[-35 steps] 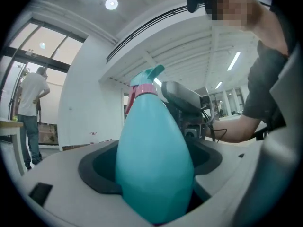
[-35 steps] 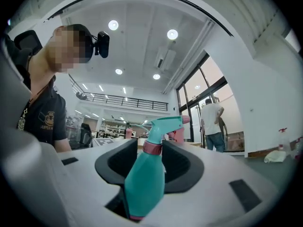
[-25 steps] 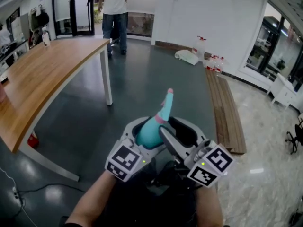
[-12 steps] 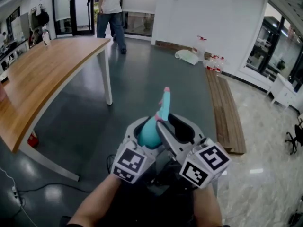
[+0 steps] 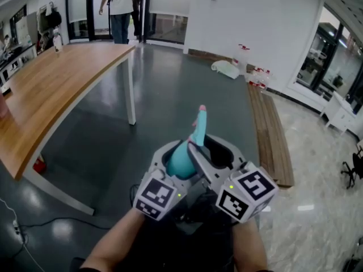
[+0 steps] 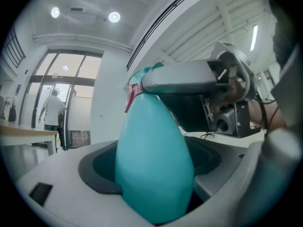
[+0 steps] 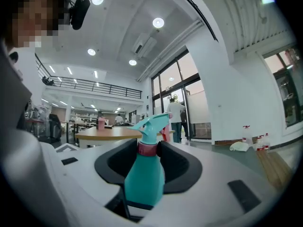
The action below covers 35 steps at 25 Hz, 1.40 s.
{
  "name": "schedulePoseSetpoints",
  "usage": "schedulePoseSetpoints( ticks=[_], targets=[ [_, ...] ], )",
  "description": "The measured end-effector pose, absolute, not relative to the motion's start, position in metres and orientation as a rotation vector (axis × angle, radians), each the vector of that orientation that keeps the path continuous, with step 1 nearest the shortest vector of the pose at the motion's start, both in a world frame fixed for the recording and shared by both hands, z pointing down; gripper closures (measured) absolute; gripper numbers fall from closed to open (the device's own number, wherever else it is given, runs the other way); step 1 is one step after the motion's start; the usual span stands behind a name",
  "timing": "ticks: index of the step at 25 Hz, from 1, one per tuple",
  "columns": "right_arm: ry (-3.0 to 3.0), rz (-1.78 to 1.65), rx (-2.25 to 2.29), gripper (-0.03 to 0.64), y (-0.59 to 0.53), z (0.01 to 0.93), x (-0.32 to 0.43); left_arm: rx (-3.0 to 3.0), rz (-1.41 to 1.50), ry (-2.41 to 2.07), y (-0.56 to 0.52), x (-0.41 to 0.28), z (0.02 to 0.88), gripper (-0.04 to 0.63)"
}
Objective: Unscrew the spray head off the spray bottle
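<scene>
I hold a teal spray bottle [image 5: 181, 160] up in front of me, its spray head [image 5: 199, 123] pointing away. My left gripper [image 5: 173, 157] is shut on the bottle's fat body [image 6: 154, 164], which fills the left gripper view. My right gripper [image 5: 211, 151] reaches in from the right, one grey finger [image 6: 184, 82] lying across the bottle's top. In the right gripper view the pink collar [image 7: 147, 148] under the spray head [image 7: 152, 124] sits between the black pads of my right gripper [image 7: 147, 151]. The pads still touch the collar while the jaws are opening.
A long wooden table [image 5: 51, 95] with a white leg [image 5: 131, 95] stands at left. A person [image 5: 120, 10] stands by the far glass doors. Wooden planks [image 5: 272, 129] lie along the right, with spray bottles [image 5: 243, 55] and a white bag [image 5: 226, 68] by the wall.
The right gripper's marker cube has turned a little and both grippers have shifted slightly with the bottle. The person at the back has walked farther off toward the doors.
</scene>
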State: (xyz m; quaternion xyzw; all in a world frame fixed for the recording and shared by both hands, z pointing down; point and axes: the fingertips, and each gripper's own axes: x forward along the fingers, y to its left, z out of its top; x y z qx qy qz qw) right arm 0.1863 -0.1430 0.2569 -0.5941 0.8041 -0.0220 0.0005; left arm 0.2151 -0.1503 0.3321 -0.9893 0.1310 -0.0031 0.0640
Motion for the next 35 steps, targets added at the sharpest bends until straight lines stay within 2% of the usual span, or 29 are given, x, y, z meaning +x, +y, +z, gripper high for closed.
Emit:
schedulePoseSetpoints(
  ticks=[17,20,24,35],
  targets=[
    [2.894,-0.078,-1.064,0.474,-0.122,0.238,0.145,-3.003,0.111,-0.212,-0.116,0.179,0.314,0.176],
    [2.912,-0.052,-0.972,0.474,-0.12,0.235,0.137,-3.004,0.128,-0.205,-0.115,0.172,0.311,0.176],
    [2.875,0.013,-1.037,0.442,-0.127,0.228,0.135,-2.99,0.183,-0.024,-0.131,0.167,0.302,0.176],
    [2.673,0.019,-1.541,0.44,-0.16,0.226,0.115,-2.983,0.136,0.525,-0.179,0.143,0.301,0.176]
  ],
)
